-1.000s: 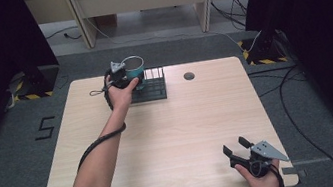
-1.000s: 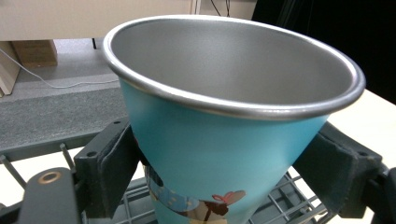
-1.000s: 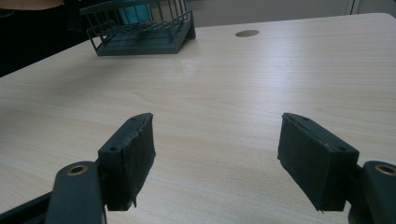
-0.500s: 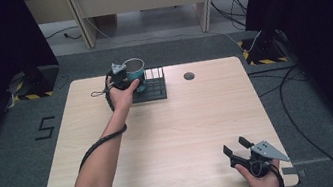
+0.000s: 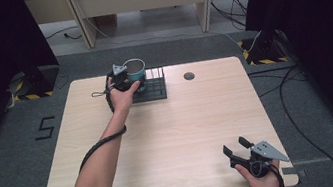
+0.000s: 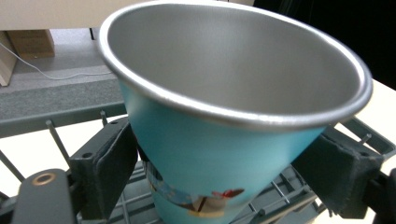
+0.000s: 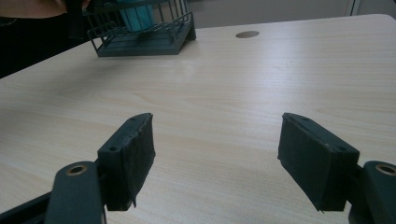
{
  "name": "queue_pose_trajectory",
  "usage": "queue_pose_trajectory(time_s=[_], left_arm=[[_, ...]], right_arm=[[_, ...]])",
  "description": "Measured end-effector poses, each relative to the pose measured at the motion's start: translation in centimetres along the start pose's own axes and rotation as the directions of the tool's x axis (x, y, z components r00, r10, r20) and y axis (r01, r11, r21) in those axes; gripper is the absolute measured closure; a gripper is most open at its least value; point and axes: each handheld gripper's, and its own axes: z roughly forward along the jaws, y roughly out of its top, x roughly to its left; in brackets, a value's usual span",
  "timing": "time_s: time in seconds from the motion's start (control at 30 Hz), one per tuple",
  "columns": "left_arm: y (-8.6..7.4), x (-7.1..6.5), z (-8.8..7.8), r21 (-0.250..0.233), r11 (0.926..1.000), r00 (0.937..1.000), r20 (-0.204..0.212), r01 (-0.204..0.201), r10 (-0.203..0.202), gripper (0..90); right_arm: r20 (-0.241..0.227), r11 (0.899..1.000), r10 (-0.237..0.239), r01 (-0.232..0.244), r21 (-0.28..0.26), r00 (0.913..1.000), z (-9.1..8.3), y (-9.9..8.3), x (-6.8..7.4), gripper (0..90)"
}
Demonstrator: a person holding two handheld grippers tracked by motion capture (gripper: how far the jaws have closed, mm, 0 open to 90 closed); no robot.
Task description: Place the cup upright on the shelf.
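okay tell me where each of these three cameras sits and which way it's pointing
High view: fixed above the person's side, looking forward and down on the table; both forearms and hands show.
Left gripper view: rides the left gripper, looking along its jaws, closed on the blue cup over the wire rack.
Right gripper view: rides the right gripper, low over the table, facing across it; its open jaws show.
Shared: the high view and right gripper view both show cup, rack and the table's round hole.
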Motion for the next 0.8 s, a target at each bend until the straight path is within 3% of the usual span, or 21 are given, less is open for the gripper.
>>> queue_pose_trajectory(time_s=[0.3, 0.8], left_arm=[[-0.1, 0.2, -0.8, -0.006, 0.9999, 0.9999, 0.004, -0.016, 0.016, 14.6], [-0.7, -0.1, -1.7, -0.004, 1.0, 0.9999, 0.013, 0.004, -0.004, 14.7]], right_arm=[[-0.001, 1.0, -0.012, 0.012, 0.007, 0.9999, 0.1, 0.0, 0.1, 27.5], [-0.002, 1.0, -0.015, 0.015, 0.009, 0.9999, 0.1, 0.0, 0.1, 27.4]])
